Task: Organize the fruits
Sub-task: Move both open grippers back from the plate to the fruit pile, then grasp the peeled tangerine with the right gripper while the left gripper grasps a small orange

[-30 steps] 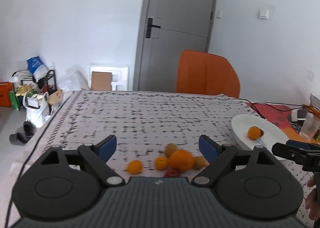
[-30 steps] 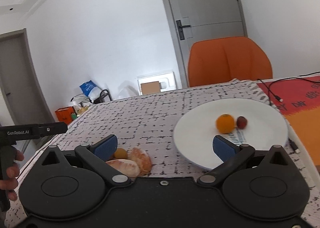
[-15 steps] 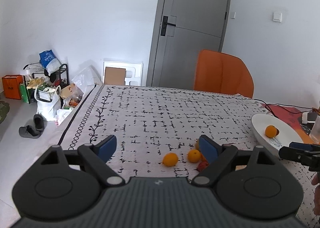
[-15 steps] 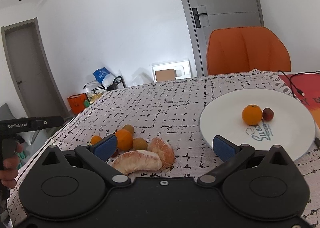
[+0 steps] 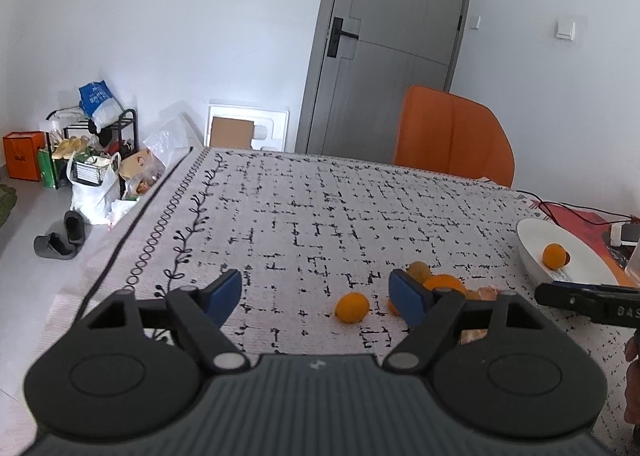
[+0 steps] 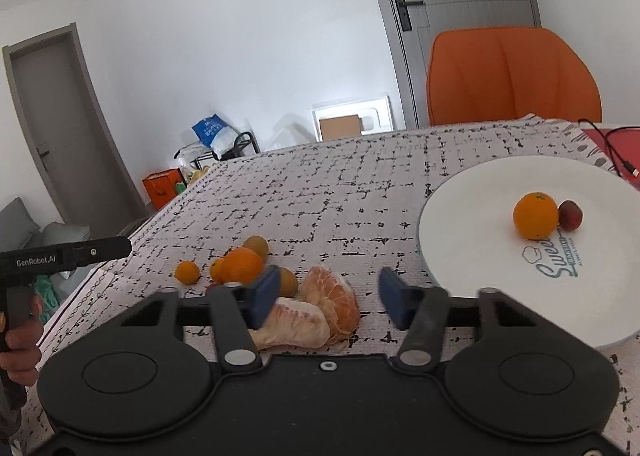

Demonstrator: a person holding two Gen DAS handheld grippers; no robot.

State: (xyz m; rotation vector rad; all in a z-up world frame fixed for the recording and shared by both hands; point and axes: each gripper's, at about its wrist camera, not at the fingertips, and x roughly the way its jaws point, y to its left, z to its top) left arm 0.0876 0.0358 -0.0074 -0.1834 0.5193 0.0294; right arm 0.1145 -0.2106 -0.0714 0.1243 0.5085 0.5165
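Two fruits, an orange and a small red one, sit on your white plate at two o'clock. Peeled segments and loose fruit wait on the cloth at eleven. Your left gripper and right gripper are spread, empty.

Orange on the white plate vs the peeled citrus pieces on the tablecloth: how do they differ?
The round orange with intact peel sits on the white plate, touching a small dark red fruit. The peeled pale-orange citrus pieces lie skinless and split on the black-and-white patterned tablecloth, just ahead of the open right gripper. The orange looks glossy; the pieces look pithy. Both are citrus.
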